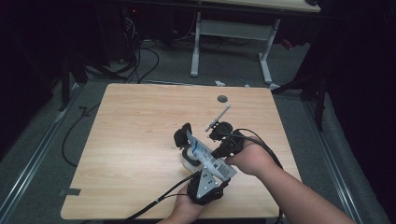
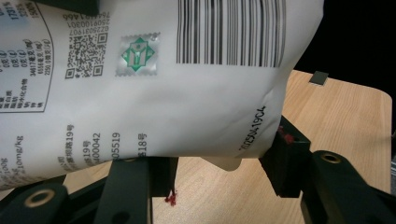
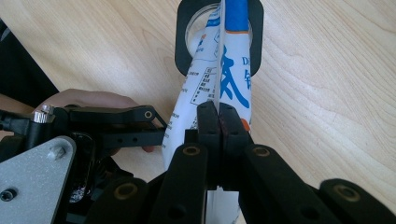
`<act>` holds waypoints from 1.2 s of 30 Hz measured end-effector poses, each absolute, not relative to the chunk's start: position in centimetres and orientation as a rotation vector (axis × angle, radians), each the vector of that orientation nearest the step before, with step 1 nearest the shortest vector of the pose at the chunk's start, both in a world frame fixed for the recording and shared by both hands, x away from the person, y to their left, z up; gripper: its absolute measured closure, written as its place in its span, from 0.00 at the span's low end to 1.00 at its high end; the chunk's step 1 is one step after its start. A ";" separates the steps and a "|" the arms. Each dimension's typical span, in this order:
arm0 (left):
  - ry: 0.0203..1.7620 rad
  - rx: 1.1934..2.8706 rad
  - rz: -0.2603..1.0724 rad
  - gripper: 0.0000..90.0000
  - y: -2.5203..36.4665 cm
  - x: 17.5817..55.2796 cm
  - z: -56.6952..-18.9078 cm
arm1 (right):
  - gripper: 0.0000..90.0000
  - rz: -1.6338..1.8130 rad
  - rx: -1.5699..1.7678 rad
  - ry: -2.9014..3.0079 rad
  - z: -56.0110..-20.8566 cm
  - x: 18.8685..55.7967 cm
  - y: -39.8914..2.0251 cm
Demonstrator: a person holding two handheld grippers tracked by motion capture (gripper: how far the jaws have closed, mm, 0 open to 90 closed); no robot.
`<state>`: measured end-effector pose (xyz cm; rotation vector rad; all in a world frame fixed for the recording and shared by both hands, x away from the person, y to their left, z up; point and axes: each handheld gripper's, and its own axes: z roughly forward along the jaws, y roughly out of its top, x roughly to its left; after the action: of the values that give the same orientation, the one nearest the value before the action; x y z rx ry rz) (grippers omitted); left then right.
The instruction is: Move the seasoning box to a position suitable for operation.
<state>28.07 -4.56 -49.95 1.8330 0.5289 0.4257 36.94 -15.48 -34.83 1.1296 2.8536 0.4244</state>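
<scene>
A white bag (image 1: 201, 151) with blue print and a barcode is held slanted over the table between both grippers. My right gripper (image 3: 218, 116) is shut on the bag's (image 3: 233, 60) thin upright seam. The bag's far end reaches the mouth of a black-rimmed clear container (image 3: 182, 46), which stands on the table (image 1: 140, 140) by a white round base (image 1: 188, 161). My left gripper (image 2: 219, 168) has its jaws around the barcode end of the bag (image 2: 163, 93), both pressing on it. In the high view the left gripper (image 1: 215, 170) is nearest the front edge and the right gripper (image 1: 218, 150) is just beyond it.
The wooden table has a round cable hole (image 1: 222, 98) at the back and a small dark patch of tape (image 1: 70, 192) near the front left corner. Cables trail from both grippers over the front edge. Another desk's white legs (image 1: 195, 46) stand behind on the floor.
</scene>
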 end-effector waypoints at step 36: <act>0.522 1.824 0.441 0.58 -4.6 28.1 -49.5 | 1.00 0.419 1.111 2.868 -34.5 37.3 -15.4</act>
<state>28.12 -4.57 -49.51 1.8236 0.5216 0.4413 37.29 -15.41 -34.46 1.1106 2.8675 0.4192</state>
